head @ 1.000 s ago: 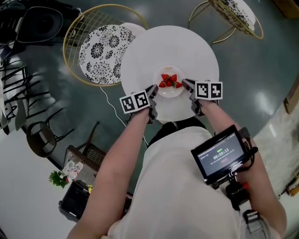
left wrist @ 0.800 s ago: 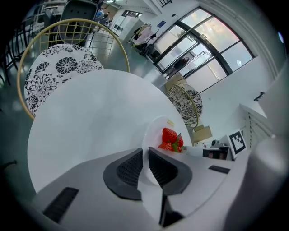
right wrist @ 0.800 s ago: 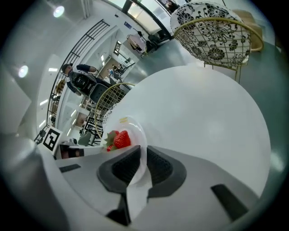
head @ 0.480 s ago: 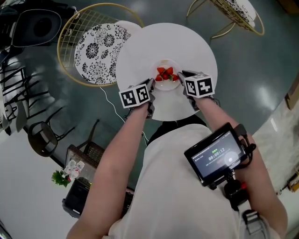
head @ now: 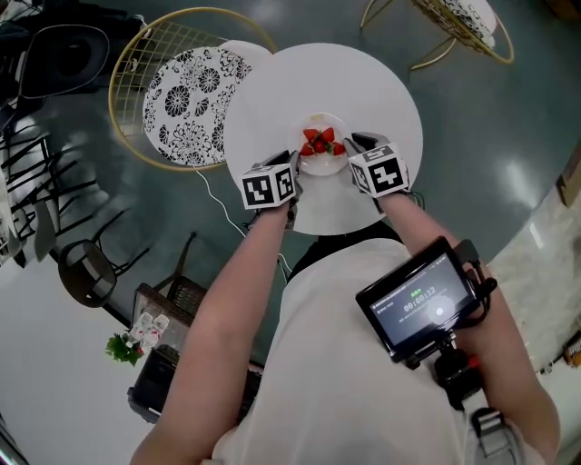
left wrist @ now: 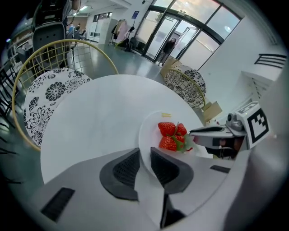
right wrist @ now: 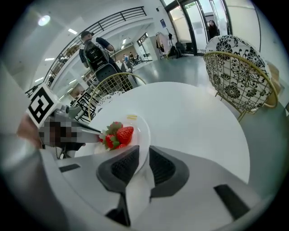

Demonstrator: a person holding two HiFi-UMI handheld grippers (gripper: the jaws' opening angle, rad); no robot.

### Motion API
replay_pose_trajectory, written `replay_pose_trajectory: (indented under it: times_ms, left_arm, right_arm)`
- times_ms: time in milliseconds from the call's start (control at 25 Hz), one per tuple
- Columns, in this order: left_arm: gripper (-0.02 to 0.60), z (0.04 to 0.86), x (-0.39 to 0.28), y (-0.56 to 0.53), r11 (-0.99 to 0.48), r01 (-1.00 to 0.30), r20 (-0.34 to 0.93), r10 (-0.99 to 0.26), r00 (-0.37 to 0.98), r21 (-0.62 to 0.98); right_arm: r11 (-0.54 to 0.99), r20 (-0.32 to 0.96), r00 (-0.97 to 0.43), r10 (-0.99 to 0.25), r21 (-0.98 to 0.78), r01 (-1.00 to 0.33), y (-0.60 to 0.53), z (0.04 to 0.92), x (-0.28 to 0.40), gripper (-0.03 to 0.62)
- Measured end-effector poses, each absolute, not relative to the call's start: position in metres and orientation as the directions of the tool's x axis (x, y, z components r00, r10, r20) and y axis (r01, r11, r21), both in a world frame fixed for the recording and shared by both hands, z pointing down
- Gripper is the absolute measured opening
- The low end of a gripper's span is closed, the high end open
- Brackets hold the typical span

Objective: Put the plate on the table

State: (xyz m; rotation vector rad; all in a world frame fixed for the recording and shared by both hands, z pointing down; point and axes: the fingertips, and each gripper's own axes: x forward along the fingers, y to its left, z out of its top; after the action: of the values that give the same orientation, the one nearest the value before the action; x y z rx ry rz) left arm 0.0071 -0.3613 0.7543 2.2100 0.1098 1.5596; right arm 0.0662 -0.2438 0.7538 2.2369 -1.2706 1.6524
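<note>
Round white table (head: 381, 91) fills upper centre, grey floor around, patterned chair (head: 186, 91) upper left. Plate (head: 315, 164) with strawberries (head: 320, 143) at table's middle; left gripper (head: 295, 169) pinches its left rim, right gripper (head: 352, 151) pinches its right rim.

Plate (head: 320, 121) seemingly nearer table (head: 272, 91) centre.

open tabletop (head: 272, 100) all round the plate (head: 318, 166), wire chair (head: 191, 91) right up against its left side, second chair (head: 463, 23) well apart
</note>
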Motion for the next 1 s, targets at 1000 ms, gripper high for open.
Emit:
replay_pose_trajectory:
  times_ms: [1000]
  left_arm:
    - [0.051, 0.698, -0.021, -0.380, -0.944, -0.132, 0.818, 0.186, 0.545, 0.303]
  right_arm:
    - [-0.697, 0.763, 0.234, -0.602, -0.360, -0.620, -0.216, 0.722, 0.062, 0.005]
